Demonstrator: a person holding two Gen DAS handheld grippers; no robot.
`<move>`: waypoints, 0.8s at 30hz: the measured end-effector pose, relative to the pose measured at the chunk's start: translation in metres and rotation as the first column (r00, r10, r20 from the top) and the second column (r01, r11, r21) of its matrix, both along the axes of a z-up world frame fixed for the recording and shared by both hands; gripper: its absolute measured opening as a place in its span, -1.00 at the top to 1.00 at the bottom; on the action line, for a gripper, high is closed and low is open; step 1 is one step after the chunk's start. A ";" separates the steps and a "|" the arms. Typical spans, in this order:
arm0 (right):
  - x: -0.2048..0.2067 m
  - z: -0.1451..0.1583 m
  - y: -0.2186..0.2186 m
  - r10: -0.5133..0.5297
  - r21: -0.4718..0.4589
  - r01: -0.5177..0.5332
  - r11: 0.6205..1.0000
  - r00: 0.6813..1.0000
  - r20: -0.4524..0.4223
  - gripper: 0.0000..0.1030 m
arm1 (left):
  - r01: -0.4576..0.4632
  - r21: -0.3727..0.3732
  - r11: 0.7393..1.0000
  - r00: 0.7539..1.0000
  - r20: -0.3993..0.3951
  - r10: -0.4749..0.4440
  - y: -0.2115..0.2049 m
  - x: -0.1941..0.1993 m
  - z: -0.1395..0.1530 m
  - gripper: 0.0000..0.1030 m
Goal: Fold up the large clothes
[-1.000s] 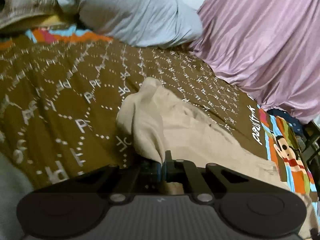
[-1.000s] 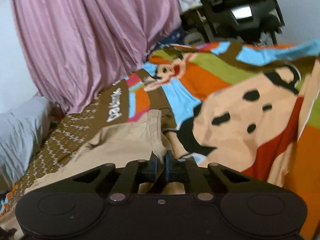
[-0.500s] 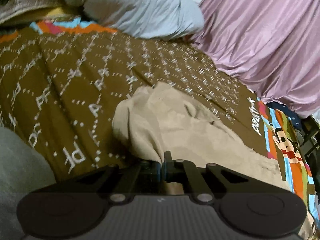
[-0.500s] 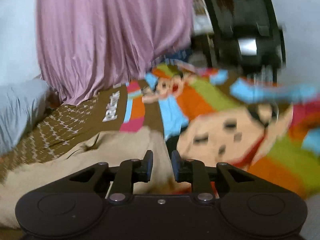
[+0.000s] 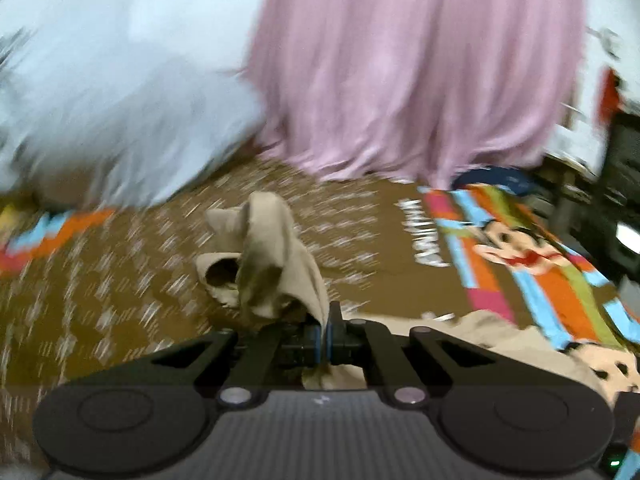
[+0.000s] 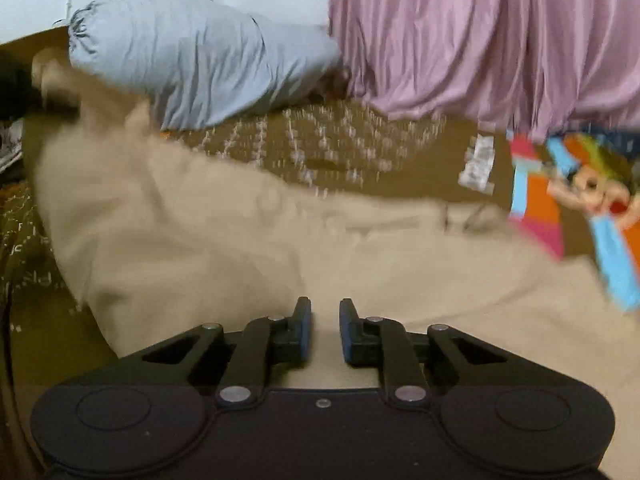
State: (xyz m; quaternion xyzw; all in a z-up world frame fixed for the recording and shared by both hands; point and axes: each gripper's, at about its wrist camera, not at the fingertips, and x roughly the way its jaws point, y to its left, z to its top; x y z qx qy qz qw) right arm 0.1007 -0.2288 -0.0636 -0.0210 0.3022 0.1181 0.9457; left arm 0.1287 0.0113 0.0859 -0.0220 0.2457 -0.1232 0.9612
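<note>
A large beige garment (image 6: 240, 240) lies spread across the brown patterned bedspread (image 6: 340, 152). My left gripper (image 5: 325, 320) is shut on one end of it, and a bunched fold (image 5: 276, 256) hangs lifted off the bed just ahead of the fingers. In the right wrist view that raised end climbs to the upper left. My right gripper (image 6: 325, 320) hovers over the middle of the cloth. Its jaws stand a little apart and are closing, with no fabric pinched between them. Both views are blurred by motion.
A grey-blue pillow (image 6: 192, 64) lies at the head of the bed against the wall. A pink curtain (image 5: 420, 60) hangs down to the bed's far side. The bedspread's bright cartoon print (image 5: 520, 256) lies to the right, with dark furniture (image 5: 620, 200) beyond it.
My left gripper has risen and swung right, lifting the garment's end off the bed. My right gripper let go of the cloth, opened, rolled, and now faces the pillow over the spread garment.
</note>
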 end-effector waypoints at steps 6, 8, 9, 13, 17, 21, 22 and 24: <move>-0.002 0.000 -0.035 -0.047 0.271 0.065 0.960 0.996 -0.072 0.77 | 0.326 0.178 0.929 0.937 0.074 -0.343 -0.103 -0.016 0.038 0.98; -0.010 0.011 -0.059 -0.127 0.397 0.159 0.904 0.986 -0.104 0.80 | 0.400 0.240 0.885 0.904 0.054 -0.423 -0.137 -0.021 0.043 0.98; -0.019 0.021 -0.067 -0.181 0.438 0.209 0.874 0.978 -0.107 0.80 | 0.423 0.259 0.868 0.893 0.044 -0.448 -0.151 -0.022 0.043 0.98; -0.059 0.057 -0.127 -0.408 0.483 0.402 0.778 0.908 -0.099 0.65 | 0.480 0.284 0.830 0.868 -0.013 -0.497 -0.202 -0.022 0.031 0.97; -0.099 0.053 -0.211 -0.470 0.737 0.444 0.510 0.861 -0.193 0.58 | 0.507 0.325 0.798 0.857 -0.094 -0.506 -0.248 -0.021 0.002 0.97; -0.116 0.013 -0.258 -0.287 0.937 0.340 0.084 0.908 -0.304 0.10 | 0.497 0.356 0.791 0.861 -0.091 -0.500 -0.271 -0.028 -0.017 0.97; -0.117 0.010 -0.260 -0.272 0.939 0.341 0.052 0.909 -0.315 0.10 | 0.492 0.356 0.795 0.864 -0.088 -0.495 -0.272 -0.028 -0.018 0.97; -0.116 0.012 -0.261 -0.241 0.944 0.328 0.042 0.920 -0.309 0.10 | 0.470 0.355 0.808 0.876 -0.078 -0.476 -0.273 -0.024 -0.018 0.97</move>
